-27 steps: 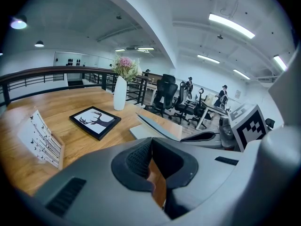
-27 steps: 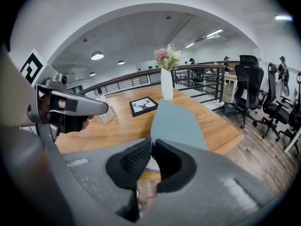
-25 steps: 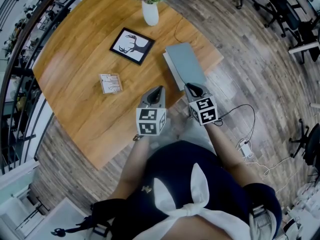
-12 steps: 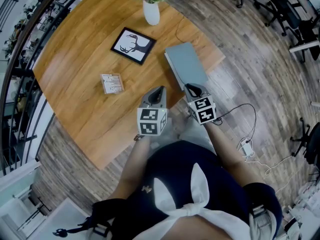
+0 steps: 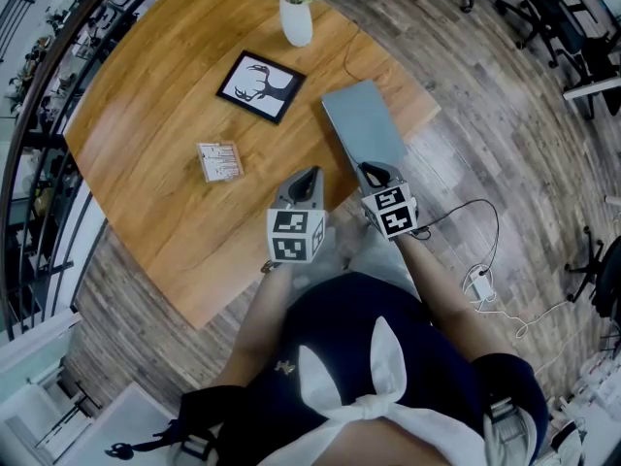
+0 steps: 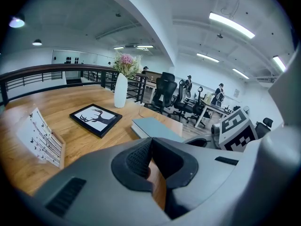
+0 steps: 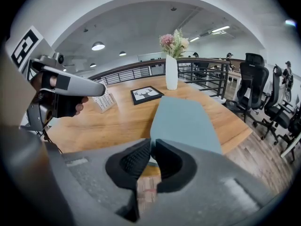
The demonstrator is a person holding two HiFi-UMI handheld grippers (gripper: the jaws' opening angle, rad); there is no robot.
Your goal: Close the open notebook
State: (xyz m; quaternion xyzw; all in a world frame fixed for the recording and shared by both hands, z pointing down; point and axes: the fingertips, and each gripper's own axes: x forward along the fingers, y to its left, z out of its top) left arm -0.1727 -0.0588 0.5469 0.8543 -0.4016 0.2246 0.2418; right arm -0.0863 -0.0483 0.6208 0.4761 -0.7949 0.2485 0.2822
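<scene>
On the left of the wooden table [image 5: 146, 153] stands a small card stand [image 5: 217, 161]. At 1 o'clock from it lies a black frame with a deer picture [image 5: 259, 87]. Behind that, at 12 o'clock on the table, is a white vase [image 5: 296, 24] with flowers.

The left tongs [image 5: 310, 175] hang over the near edge of the table. Their jaws are pressed together and hold nothing. From these tongs the notebook [image 5: 364, 124] lies at about 1 o'clock, a little way off and not touching.

The notebook is grey-blue. It lies flat with its cover down, on the table's right side at about 3 o'clock, close to the edge.

The right tongs [image 5: 373, 171] are at the near end of the notebook. In the right gripper view the notebook [image 7: 186, 117] stretches away at 12 o'clock, right past the tips. These jaws are almost together, with only a thin slit between them, and nothing is caught there. I cannot tell if the tips touch the notebook.
</scene>
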